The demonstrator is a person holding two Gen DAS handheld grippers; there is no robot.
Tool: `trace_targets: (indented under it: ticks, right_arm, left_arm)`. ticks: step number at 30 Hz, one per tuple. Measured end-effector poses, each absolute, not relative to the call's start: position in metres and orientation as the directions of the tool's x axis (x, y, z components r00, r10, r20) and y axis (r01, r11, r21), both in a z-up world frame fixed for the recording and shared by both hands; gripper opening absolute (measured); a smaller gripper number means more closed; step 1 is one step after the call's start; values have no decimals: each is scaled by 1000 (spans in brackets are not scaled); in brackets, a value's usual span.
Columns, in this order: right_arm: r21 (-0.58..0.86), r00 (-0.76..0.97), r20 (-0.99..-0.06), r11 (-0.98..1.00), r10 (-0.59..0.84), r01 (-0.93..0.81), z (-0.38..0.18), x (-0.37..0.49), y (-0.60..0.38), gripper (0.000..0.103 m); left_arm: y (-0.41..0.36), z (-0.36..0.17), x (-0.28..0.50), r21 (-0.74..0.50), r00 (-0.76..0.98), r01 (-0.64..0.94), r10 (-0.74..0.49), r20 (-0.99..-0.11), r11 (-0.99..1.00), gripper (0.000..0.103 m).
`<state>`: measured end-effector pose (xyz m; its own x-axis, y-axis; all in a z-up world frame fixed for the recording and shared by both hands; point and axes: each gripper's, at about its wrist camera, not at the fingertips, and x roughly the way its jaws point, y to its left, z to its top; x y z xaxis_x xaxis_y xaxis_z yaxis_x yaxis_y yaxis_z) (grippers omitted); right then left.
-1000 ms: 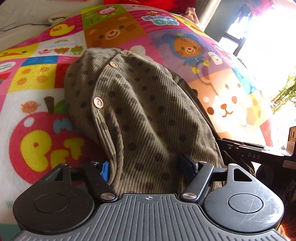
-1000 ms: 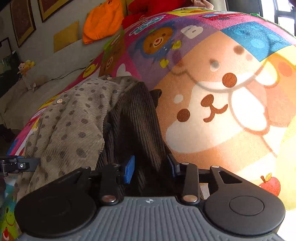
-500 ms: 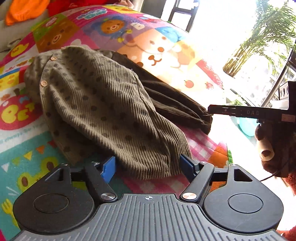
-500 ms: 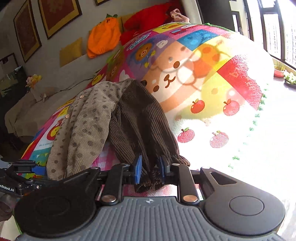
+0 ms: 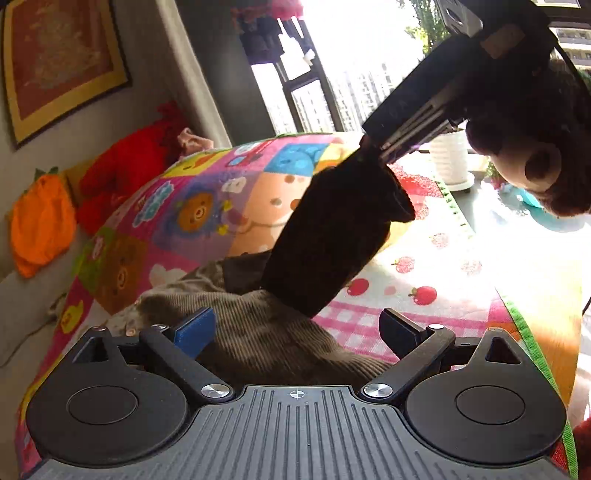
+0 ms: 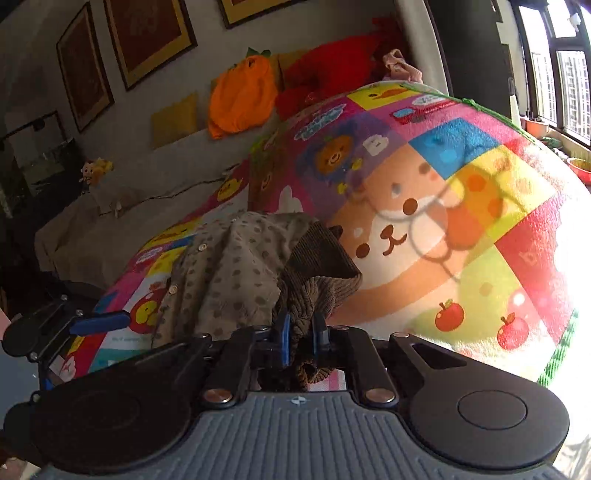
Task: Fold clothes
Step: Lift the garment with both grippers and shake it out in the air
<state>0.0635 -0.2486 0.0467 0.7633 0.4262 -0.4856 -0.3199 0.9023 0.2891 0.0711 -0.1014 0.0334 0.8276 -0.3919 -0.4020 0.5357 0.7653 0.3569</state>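
A dotted olive corduroy cardigan (image 6: 229, 273) with buttons lies bunched on the colourful play mat (image 6: 461, 229). A dark brown corduroy garment (image 6: 321, 258) lies against its right side. My right gripper (image 6: 301, 330) has its jaws closing, and the pads pinch the brown garment's cuffed end. In the left wrist view that brown cloth (image 5: 332, 240) hangs lifted from the right gripper (image 5: 373, 147). My left gripper (image 5: 295, 332) hovers low over the olive cloth (image 5: 266, 332) with its jaws opening wide and nothing pressed between them. Its blue pad (image 6: 99, 321) shows at the left of the right wrist view.
An orange pumpkin cushion (image 6: 240, 99) and a red plush (image 6: 332, 74) lean on the wall behind the mat. Framed pictures (image 6: 147, 33) hang above. Windows (image 6: 554, 62) and a white pot (image 5: 450, 162) stand past the mat's green edge. A fuzzy brown sleeve (image 5: 524, 110) holds the right gripper.
The left gripper let go of the dotted cardigan, opened wider, rolled and drew back. The right gripper closed on the brown cuff and lifted it off the mat.
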Motion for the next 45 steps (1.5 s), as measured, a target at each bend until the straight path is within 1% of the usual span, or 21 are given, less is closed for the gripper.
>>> trace_targets:
  ticks: [3,6,7,8,10,12,16,17,19,20,21,24,26,29,31,34,37,38,39,40,45]
  right_arm:
    - [335,762,-395,853,513,-400,98,67,-238,10]
    - [368,702,-360,784,615,-499,134,78,-212,10]
    - [368,683,-361,770,634,-520,140,80,-202,10]
    - [369,665,-362,755,653,-541,145,83,-192,10]
    - [359,633,-368,732,681,-579,154,88,-171,10]
    - [331,614,-374,719,695,-611,159,92,-150,10]
    - [306,627,-326,706,708,-639,165,106,-126,12]
    - [303,631,-310,703,711,-643,167,110,-122,15]
    - [298,672,-297,735,678,-610,163,126,-121,33]
    - [284,702,-304,765,644,-578,158,138,-121,44]
    - [257,731,-328,802,598,-540,149,154,-119,48]
    - [192,763,-432,876,480,-442,114,196,-111,49]
    - [163,753,-522,914,400,-373,78,230,-106,49]
    - [102,736,-596,940,320,-326,30,267,-92,49]
    - [-14,752,-601,937,270,-348,5,278,-73,50]
    - [-261,782,-591,870,199,-418,-28,291,-37,67]
    - [-407,802,-586,813,117,-416,-50,305,-16,67]
    - [-438,806,-585,803,88,-405,-56,310,-13,61]
    - [-468,810,-584,791,59,-395,-61,315,-9,24]
    - [-496,814,-580,779,31,-383,-66,320,-5,1]
    - [-389,905,-420,886,71,-250,12,291,-64,2]
  left_arm:
    - [-119,42,87,438,903,426,-341,-261,791,99]
    - [-128,52,108,467,951,309,-286,-122,829,99]
    - [-123,57,116,455,959,277,-272,-77,846,95]
    - [-114,63,126,433,966,255,-250,-70,865,86]
    - [-95,75,144,386,978,209,-203,-56,899,31]
    - [-57,87,162,271,976,217,-200,-87,938,8]
    - [41,102,171,146,998,20,-12,-56,989,6]
    - [68,105,170,115,998,-41,47,-52,993,6]
    - [119,103,160,84,985,-145,152,-82,986,6]
    - [145,102,156,70,974,-197,204,-98,978,6]
    - [171,101,151,56,960,-249,254,-115,967,5]
    - [229,90,135,35,916,-360,361,-173,932,5]
    - [257,85,121,-16,895,-403,390,-216,915,5]
    - [290,75,102,-74,866,-453,420,-270,888,5]
    - [299,68,97,-71,854,-470,433,-289,880,5]
    - [306,60,94,-55,842,-480,442,-308,876,5]
    - [303,53,93,-50,842,-483,447,-302,874,5]
    - [301,55,91,-52,843,-484,449,-297,874,5]
    - [299,56,90,-53,843,-485,451,-292,873,5]
    - [297,61,88,-53,847,-483,450,-284,874,5]
    - [280,96,69,-49,877,-459,443,-187,887,5]
